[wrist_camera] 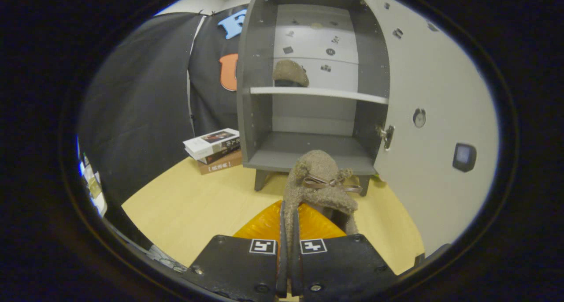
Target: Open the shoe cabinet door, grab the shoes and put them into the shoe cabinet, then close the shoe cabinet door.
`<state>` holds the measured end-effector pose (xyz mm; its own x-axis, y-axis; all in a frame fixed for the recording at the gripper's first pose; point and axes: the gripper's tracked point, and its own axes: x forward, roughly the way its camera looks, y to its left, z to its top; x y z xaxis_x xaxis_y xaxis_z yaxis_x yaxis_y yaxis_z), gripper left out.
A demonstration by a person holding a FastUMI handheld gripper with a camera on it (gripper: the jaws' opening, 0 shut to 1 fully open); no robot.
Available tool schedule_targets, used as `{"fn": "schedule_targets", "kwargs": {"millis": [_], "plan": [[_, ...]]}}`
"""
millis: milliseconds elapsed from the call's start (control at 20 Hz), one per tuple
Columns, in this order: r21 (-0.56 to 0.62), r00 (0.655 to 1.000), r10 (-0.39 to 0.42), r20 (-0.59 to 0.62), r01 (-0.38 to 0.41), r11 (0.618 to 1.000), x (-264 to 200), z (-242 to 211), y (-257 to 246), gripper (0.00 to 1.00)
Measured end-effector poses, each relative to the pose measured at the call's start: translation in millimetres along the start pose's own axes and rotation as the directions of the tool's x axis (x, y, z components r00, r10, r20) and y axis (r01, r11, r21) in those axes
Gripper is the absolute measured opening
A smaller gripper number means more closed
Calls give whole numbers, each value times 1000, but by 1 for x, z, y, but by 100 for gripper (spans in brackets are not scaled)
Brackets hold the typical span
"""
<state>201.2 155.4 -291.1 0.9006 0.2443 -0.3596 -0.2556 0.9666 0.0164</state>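
Observation:
My gripper (288, 214) is shut on the edge of a fuzzy tan shoe (319, 185) with a brown bow, which hangs just ahead of the fingers above an orange plate (264, 225). Beyond it stands the grey shoe cabinet (255, 95) with its door (434, 117) swung open to the right. A second tan shoe (291, 72) rests on the cabinet's upper white shelf (335, 95). The lower compartment (304, 145) holds nothing.
A stack of books (213, 150) lies on the yellow table (194, 200) to the left of the cabinet. The open door carries a round knob (419, 117) and a dark square pad (464, 157). Black cloth walls the left side.

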Motion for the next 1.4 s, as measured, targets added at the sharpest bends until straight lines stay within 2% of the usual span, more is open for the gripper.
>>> {"fn": "schedule_targets", "kwargs": {"millis": [100,350,550,750,850,1050,1400], "plan": [[-29,998,16,54,-15,999,-18,35,11,7],[-126,981,-3,192,28,992,-64,122,21,7],[-186,961,6,277,48,981,-96,177,33,7],[-193,950,-9,311,73,979,-106,213,35,7],[-199,947,-1,321,69,978,-99,227,38,7],[-169,955,-37,296,90,981,-67,242,26,7],[-114,974,-96,204,121,986,32,262,-27,8]]}}
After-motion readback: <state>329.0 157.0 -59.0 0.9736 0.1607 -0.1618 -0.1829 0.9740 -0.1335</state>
